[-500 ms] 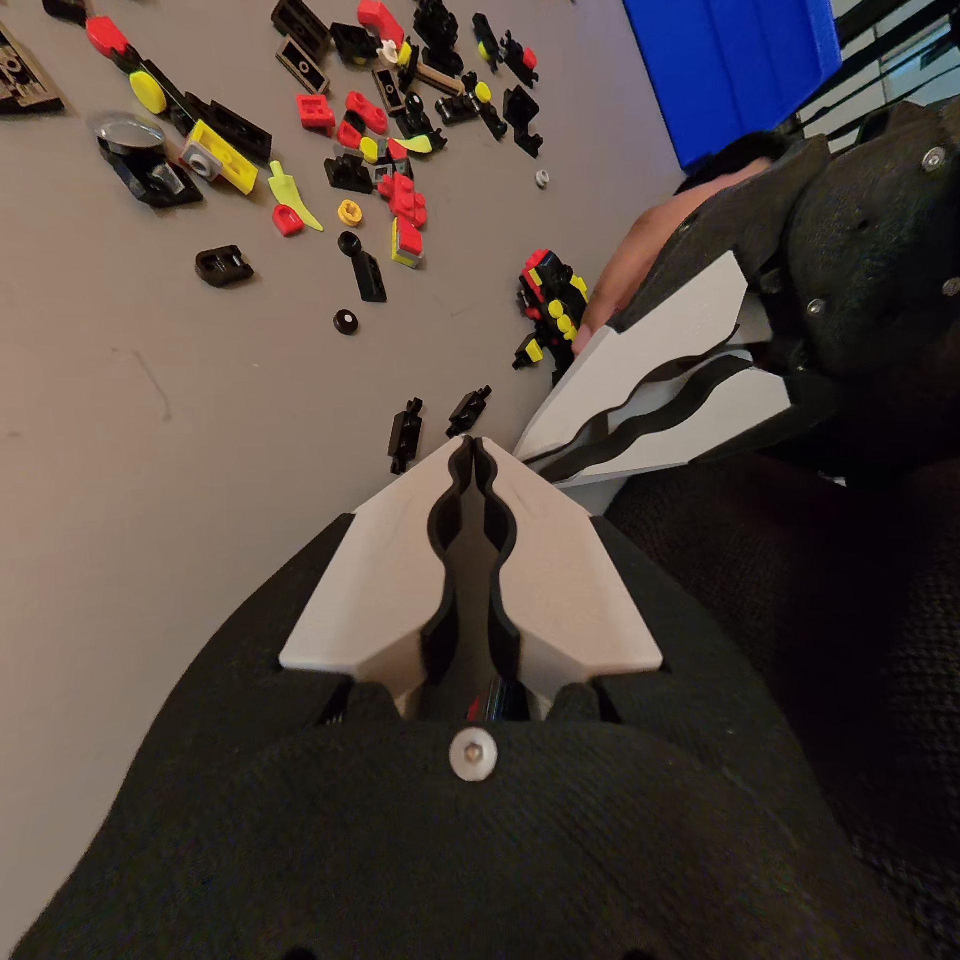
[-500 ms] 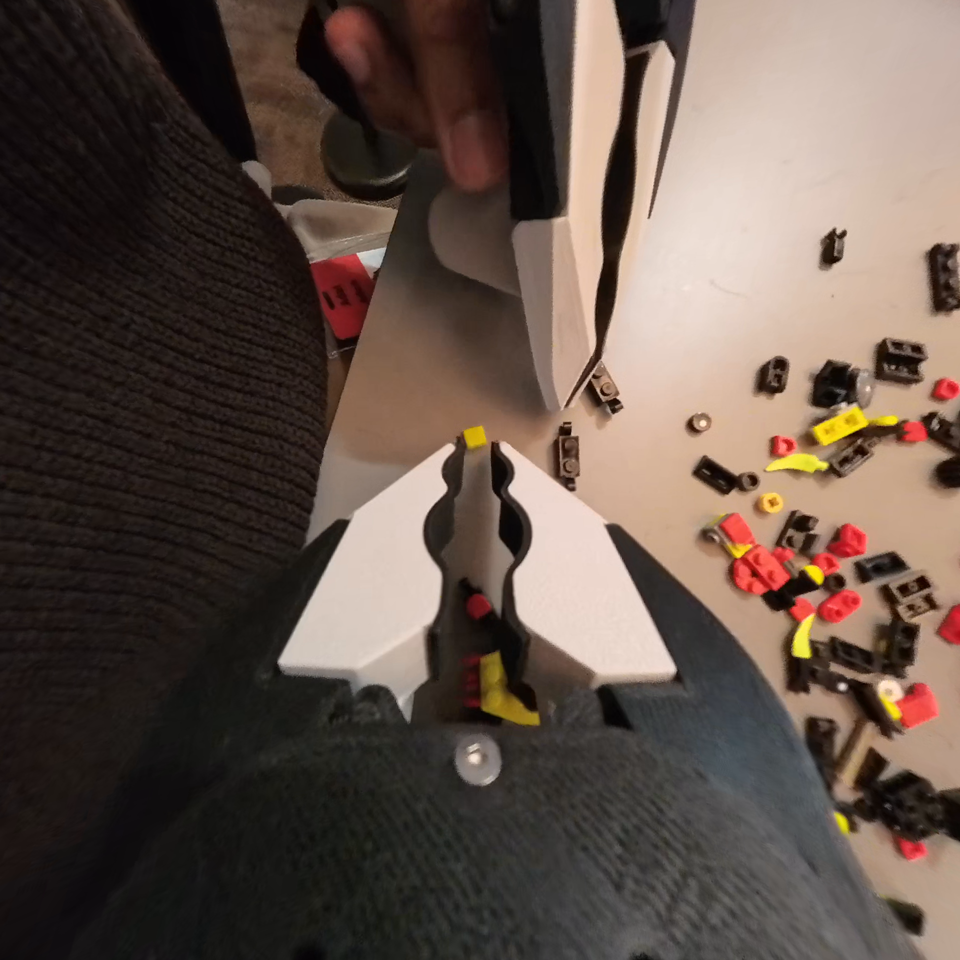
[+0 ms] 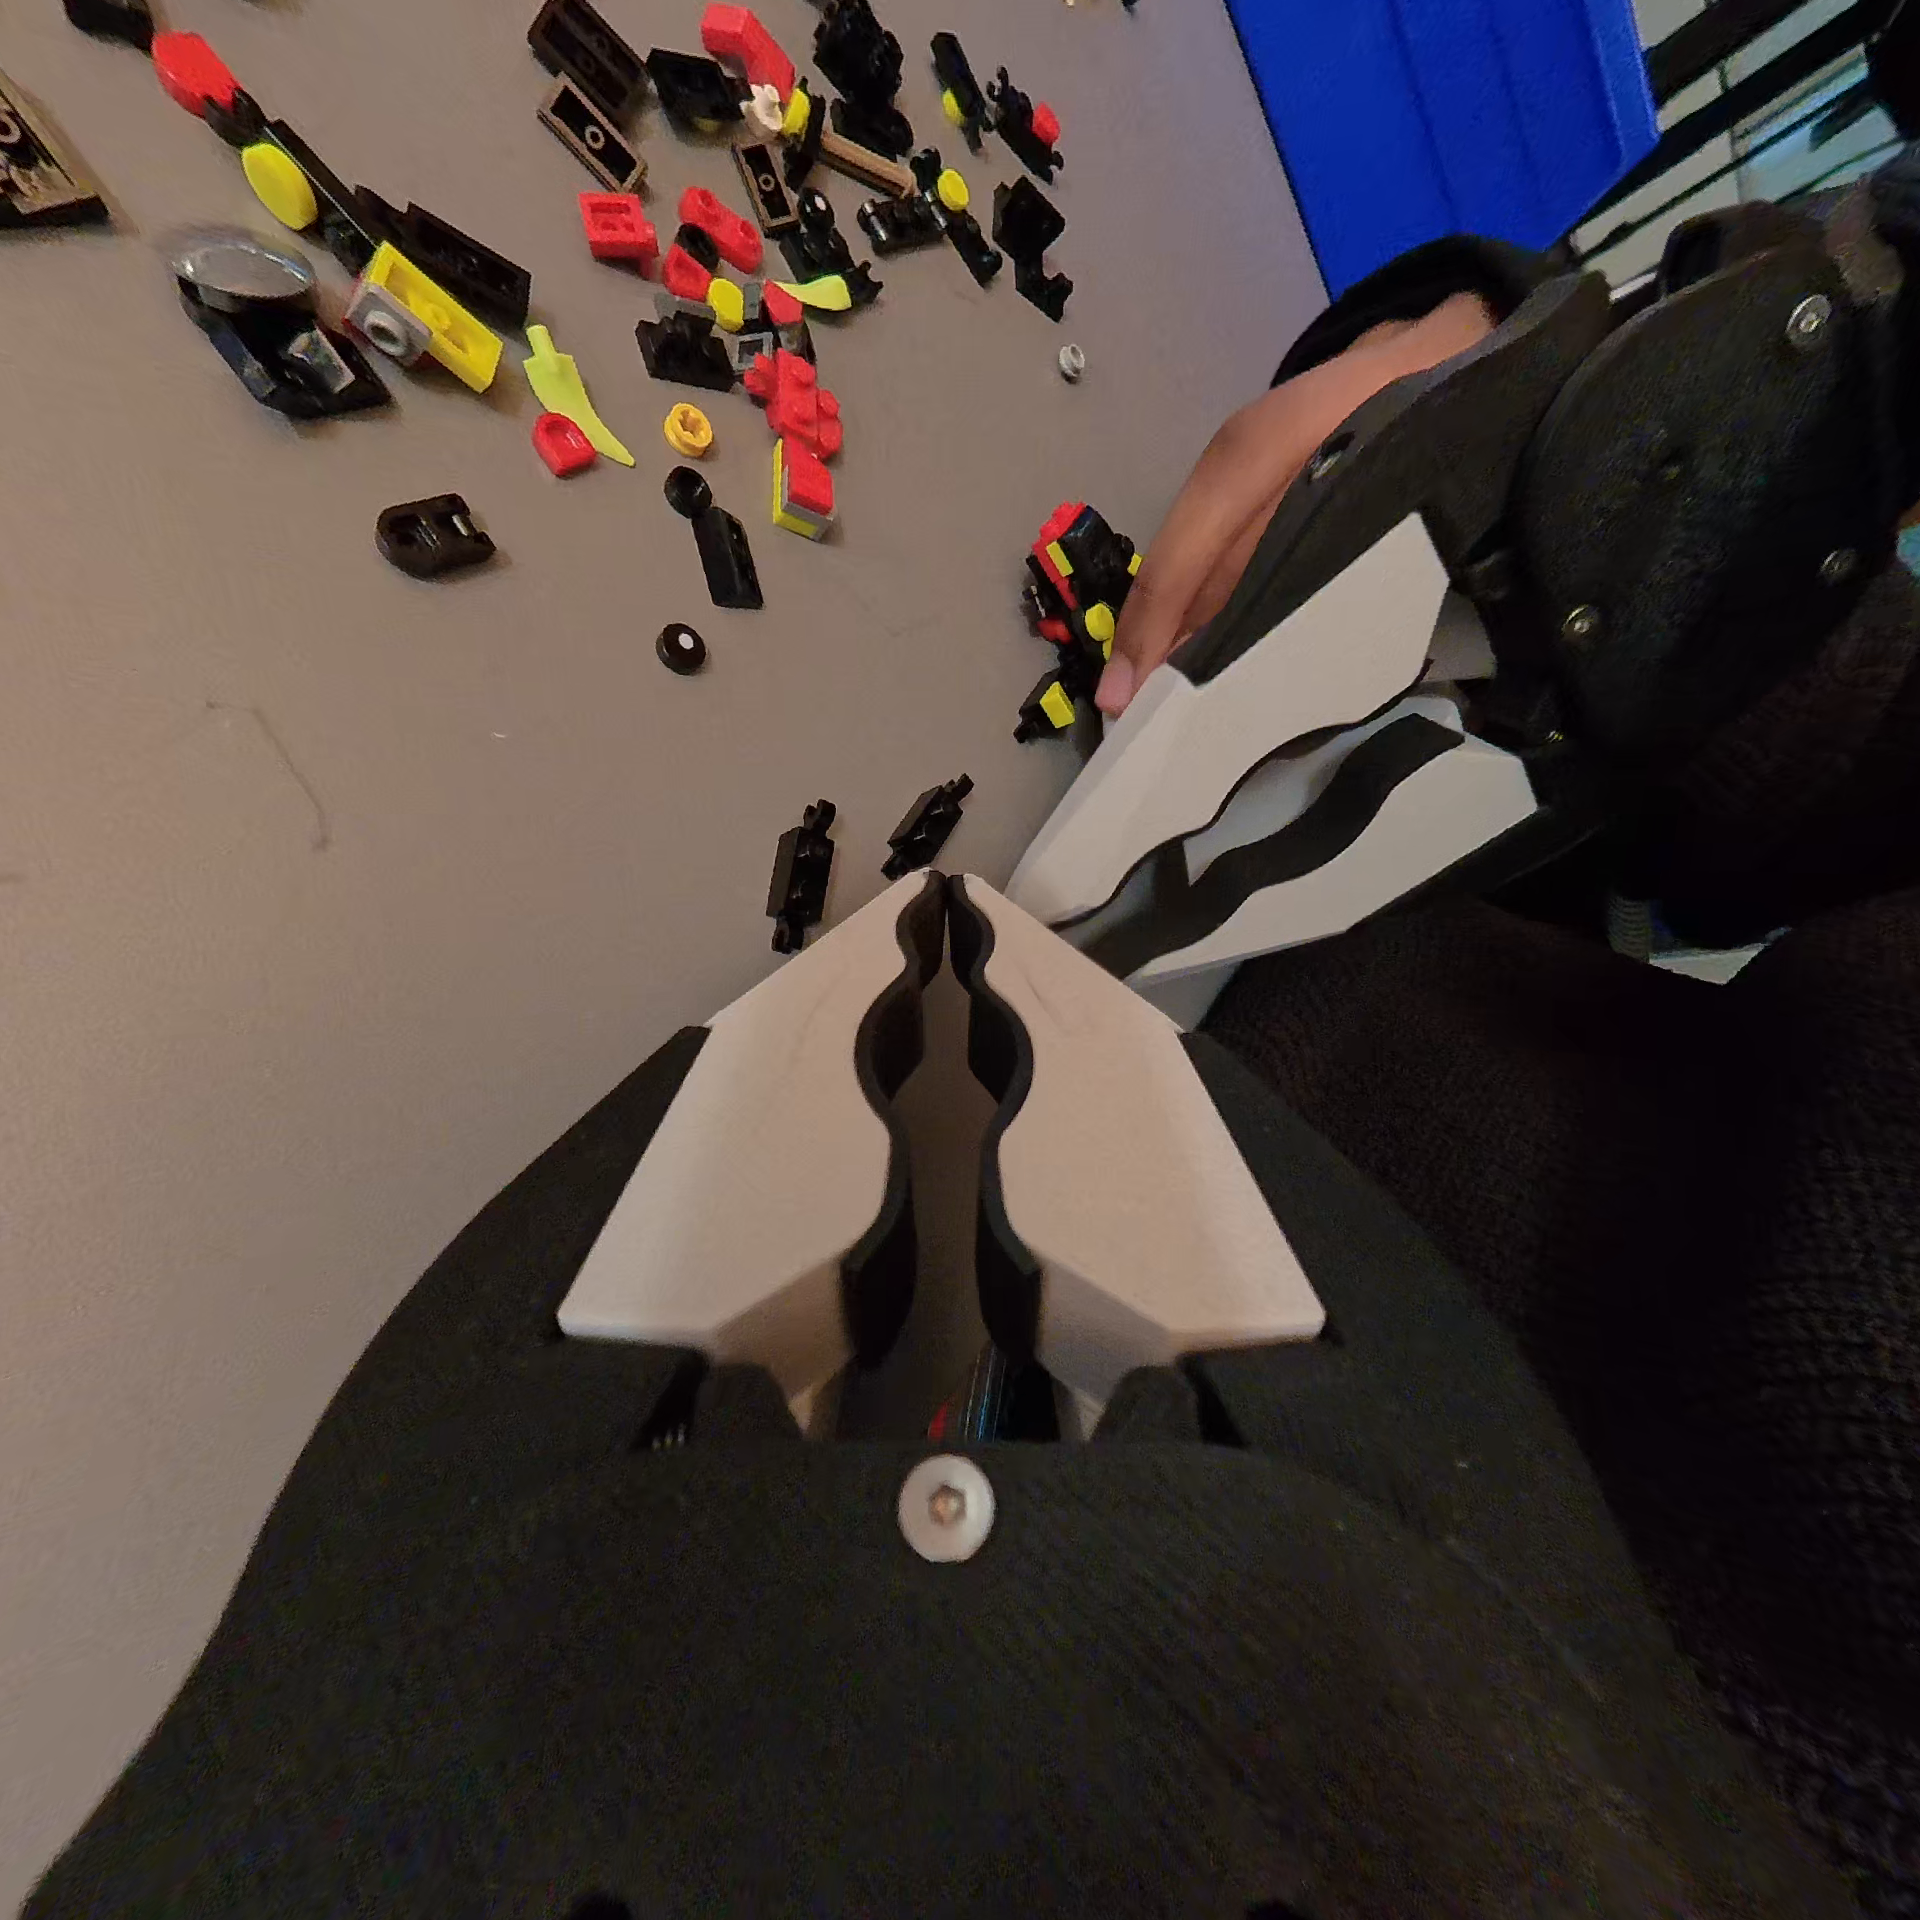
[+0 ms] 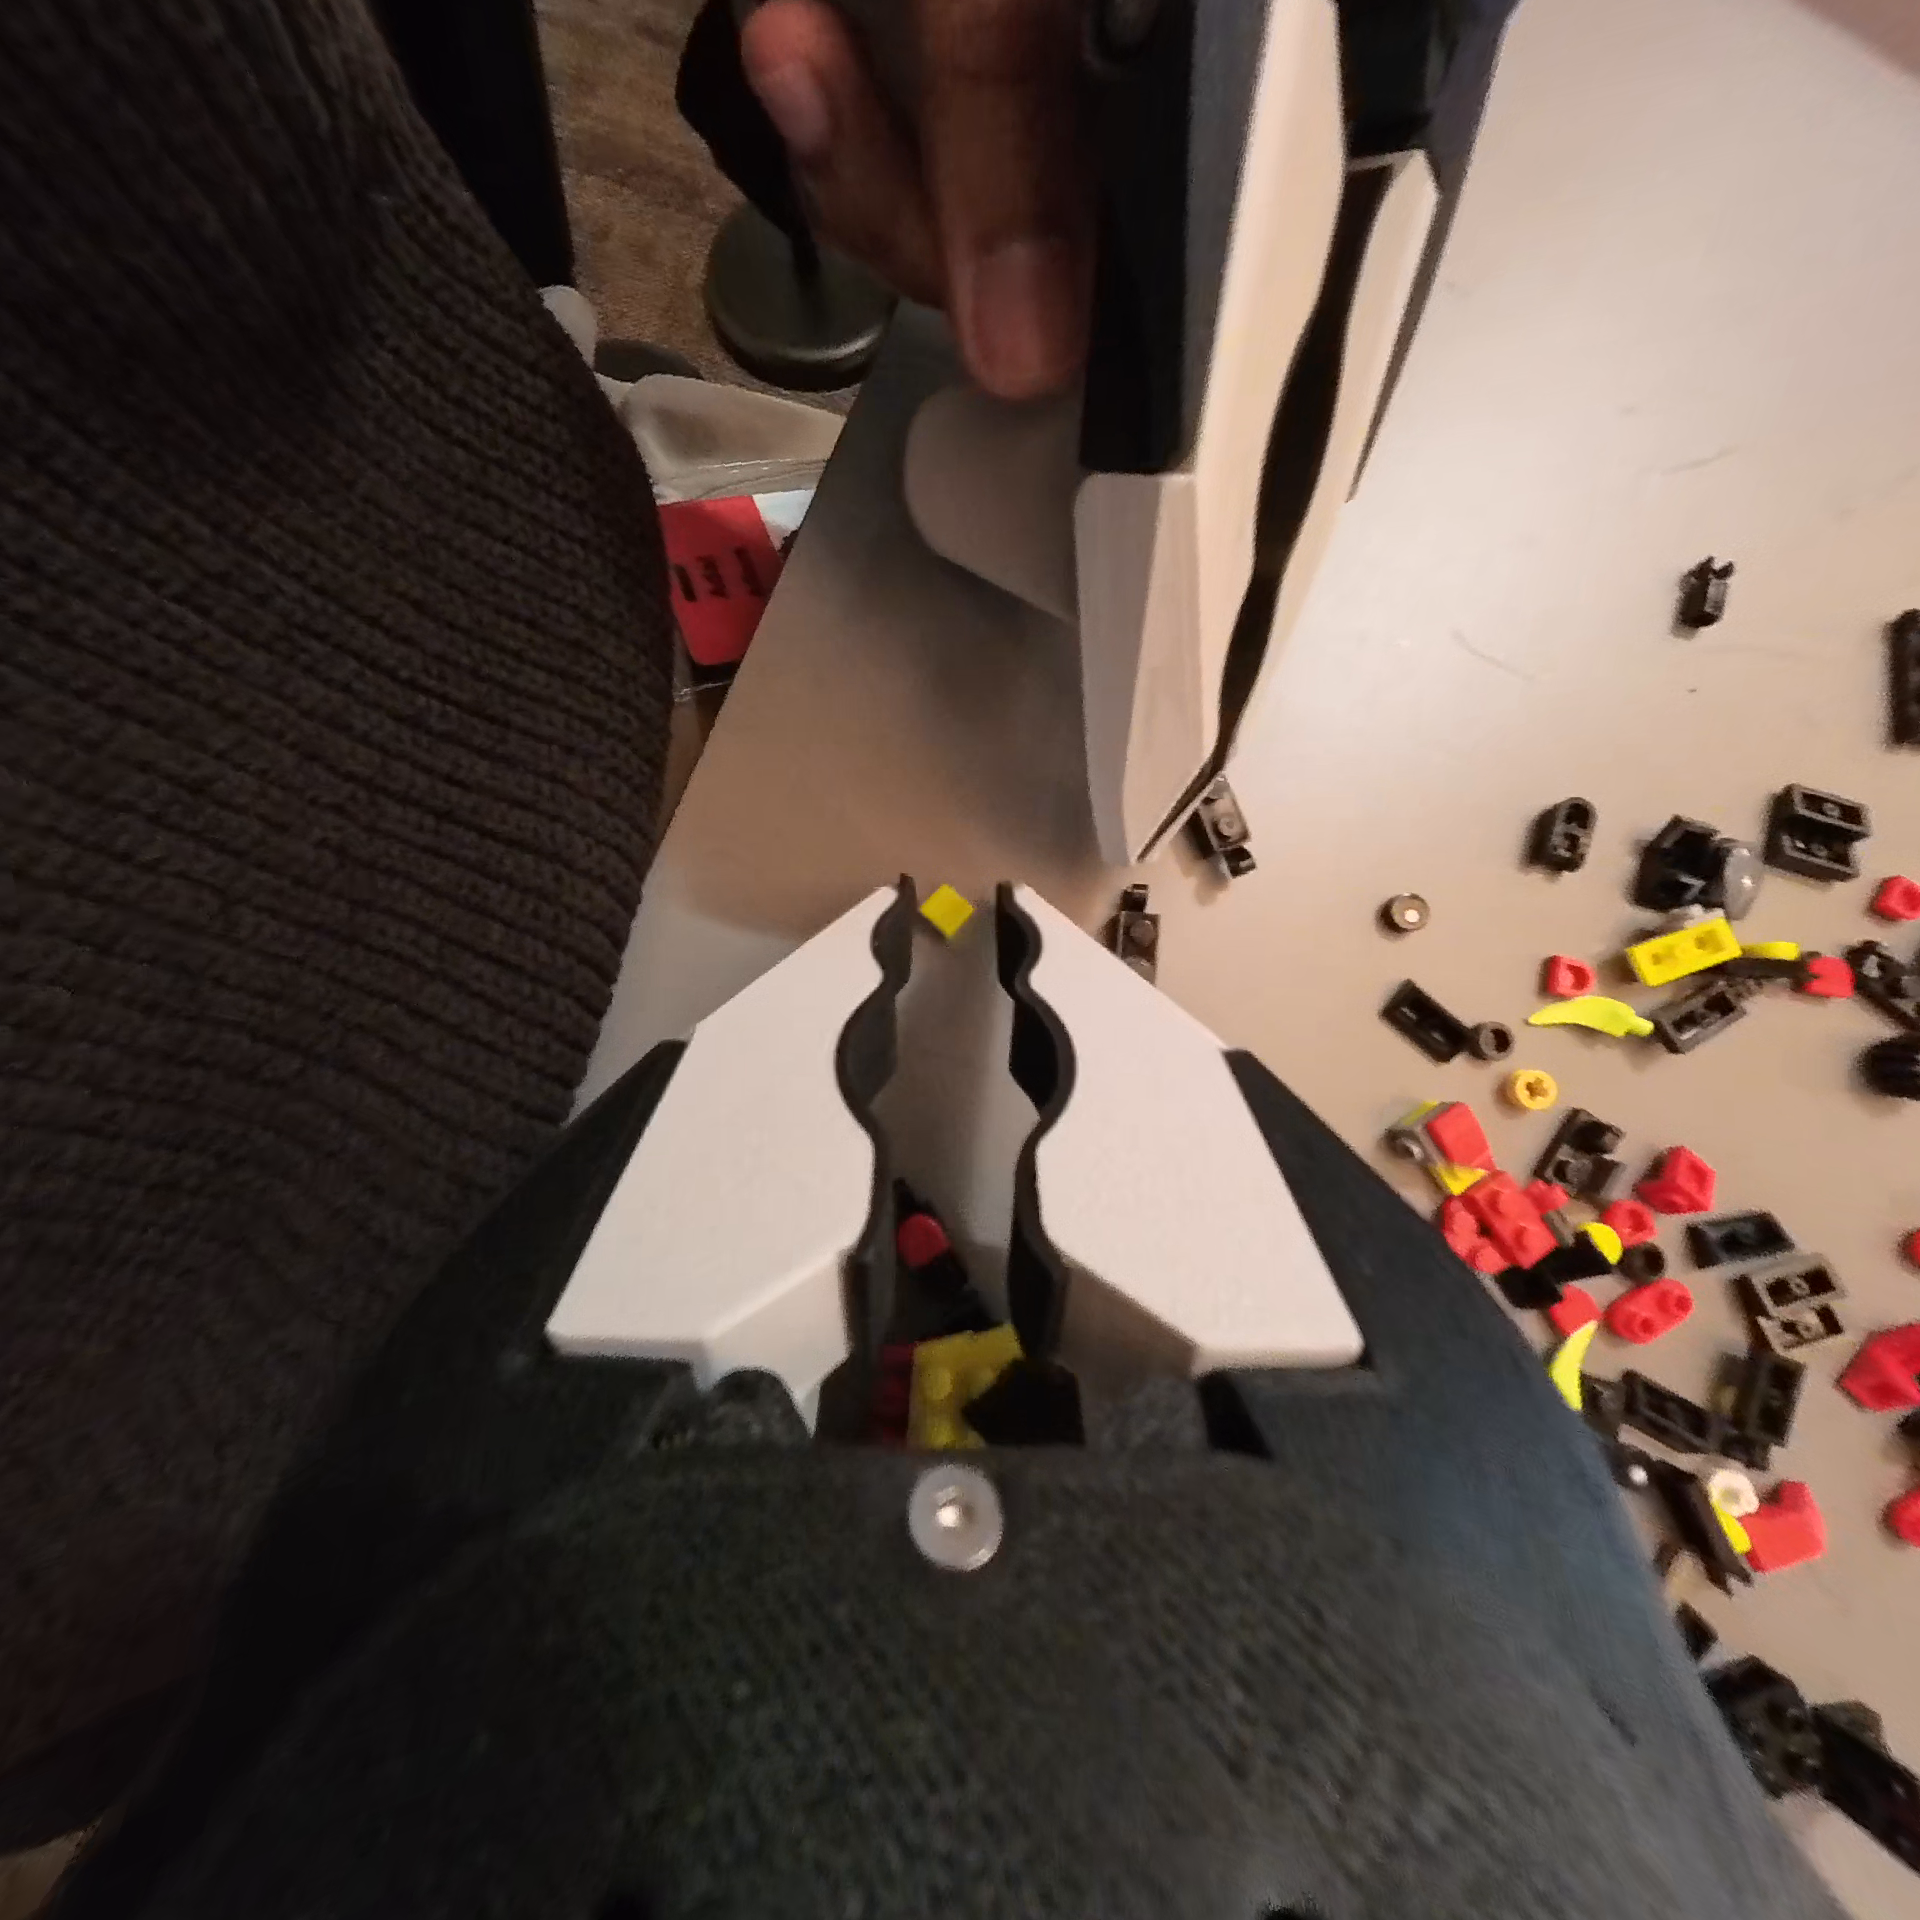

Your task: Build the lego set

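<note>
Lego pieces in black, red and yellow plastic (image 3: 727, 260) lie scattered over the far part of the grey tabletop (image 3: 260, 935) in the left wrist view, with a partly built black, red and yellow lego model (image 3: 1075, 597) standing apart from them, just beside the fingers of the person's hand (image 3: 1195, 551) that holds the right gripper (image 3: 1081, 914). The left gripper (image 3: 943, 881) points down at the table, its white fingers (image 3: 790, 1091) drawn together until the black-lined tips meet, and nothing is caught between them. Two small black clip pieces (image 3: 802, 873) lie just ahead of those tips. A blue plastic bin (image 3: 1434, 114) stands at the far right edge of the table. In the right wrist view, the right gripper (image 4: 951, 894) has its jaws a little apart, and a tiny yellow square piece (image 4: 947, 911) sits in the gap at the tips; whether either tip touches it cannot be told. Deeper in, behind the jaws near the gripper body, the partly built model (image 4: 956, 1361) shows as a cluster of red, black and yellow bricks. The left gripper (image 4: 1164, 842) comes down from above with its tips closed, close to one small black clip piece (image 4: 1224, 828), while loose pieces (image 4: 1662, 1195) spread across the table to the right.
</note>
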A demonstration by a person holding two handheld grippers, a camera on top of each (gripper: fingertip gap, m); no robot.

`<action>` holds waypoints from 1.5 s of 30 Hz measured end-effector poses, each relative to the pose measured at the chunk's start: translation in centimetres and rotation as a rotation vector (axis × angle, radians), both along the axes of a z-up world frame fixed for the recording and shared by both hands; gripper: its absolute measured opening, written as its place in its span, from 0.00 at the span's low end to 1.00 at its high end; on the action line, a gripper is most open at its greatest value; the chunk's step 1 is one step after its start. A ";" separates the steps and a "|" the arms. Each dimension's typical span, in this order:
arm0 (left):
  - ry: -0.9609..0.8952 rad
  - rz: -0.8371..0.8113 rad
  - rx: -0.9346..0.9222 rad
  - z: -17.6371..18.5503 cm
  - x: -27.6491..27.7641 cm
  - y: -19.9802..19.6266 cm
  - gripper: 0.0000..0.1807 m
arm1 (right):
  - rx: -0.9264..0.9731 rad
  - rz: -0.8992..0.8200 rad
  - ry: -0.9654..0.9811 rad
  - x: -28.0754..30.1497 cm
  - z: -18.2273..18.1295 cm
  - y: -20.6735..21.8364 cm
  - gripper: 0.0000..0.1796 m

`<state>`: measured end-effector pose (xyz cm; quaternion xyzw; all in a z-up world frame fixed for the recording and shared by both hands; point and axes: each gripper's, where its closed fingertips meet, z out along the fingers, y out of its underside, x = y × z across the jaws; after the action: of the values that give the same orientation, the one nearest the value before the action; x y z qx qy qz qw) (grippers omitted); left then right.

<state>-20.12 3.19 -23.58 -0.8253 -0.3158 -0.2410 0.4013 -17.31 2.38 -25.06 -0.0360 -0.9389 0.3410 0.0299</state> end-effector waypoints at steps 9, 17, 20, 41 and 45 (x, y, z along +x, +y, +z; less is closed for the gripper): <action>-0.008 0.015 0.007 0.1 -0.3 -0.1 0.00 | -0.073 -0.402 -0.113 -0.2 1.8 0.0 0.09; 0.001 0.000 0.010 0.2 -0.2 0.1 0.00 | -0.073 -0.505 -0.073 -0.3 0.8 -0.1 0.09; 0.007 -0.004 0.005 0.1 -0.2 0.3 0.00 | -0.049 -0.520 -0.045 -0.5 0.5 0.3 0.09; 0.006 -0.006 0.001 0.1 -0.2 0.1 0.00 | -0.036 -0.549 -0.083 -0.3 0.2 0.2 0.04; 0.004 -0.005 0.001 0.1 -0.2 0.1 0.00 | -0.031 -0.528 -0.037 -0.5 0.7 0.4 0.04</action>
<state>-20.32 3.32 -23.51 -0.8263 -0.3128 -0.2403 0.4019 -17.85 2.83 -24.32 -0.2866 -0.8919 0.3352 0.0999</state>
